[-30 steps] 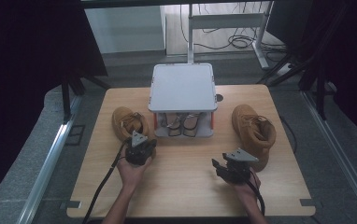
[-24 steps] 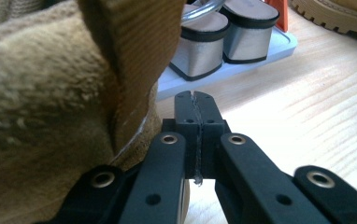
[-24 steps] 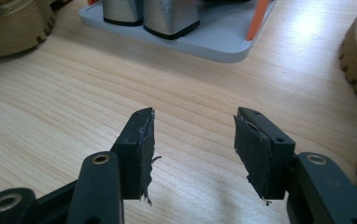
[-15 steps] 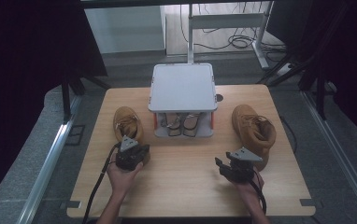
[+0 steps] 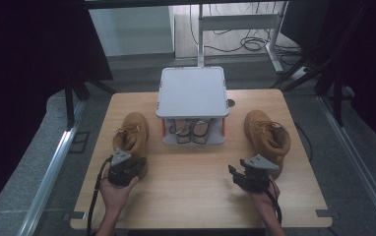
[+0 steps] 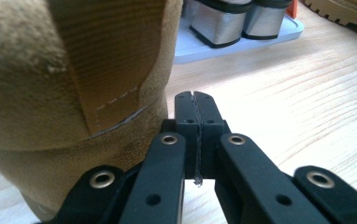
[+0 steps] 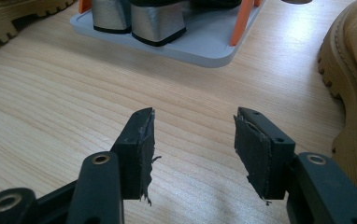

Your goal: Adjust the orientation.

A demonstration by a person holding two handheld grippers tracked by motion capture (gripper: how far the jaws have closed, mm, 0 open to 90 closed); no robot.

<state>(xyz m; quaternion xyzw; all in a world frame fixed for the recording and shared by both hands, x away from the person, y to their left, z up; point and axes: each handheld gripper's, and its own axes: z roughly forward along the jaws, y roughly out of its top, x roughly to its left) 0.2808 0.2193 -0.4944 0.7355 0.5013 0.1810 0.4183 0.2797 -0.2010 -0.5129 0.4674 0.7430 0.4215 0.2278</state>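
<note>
Sitting near the table's left edge: the left boot (image 5: pixel 133 133), a tan suede boot, toe pointing to the far edge, heel toward the person.
Boot's long axis: near to far, parallel to the left edge.
Left gripper (image 6: pixel 196 105): jaws pressed together, pinching nothing, tip just beside the boot's heel, which fills the left of the left gripper view.
Which way the boot lies: ahead and to the left of the shut tips, so the left hand (image 5: pixel 116 192) is far nearer.
Right gripper (image 7: pixel 193 135): jaws spread, empty, over bare wood near the right boot (image 5: pixel 267 136).
Behind, at the far middle: a grey rack (image 5: pixel 192 92) sheltering silver shoes (image 5: pixel 190 130).
</note>
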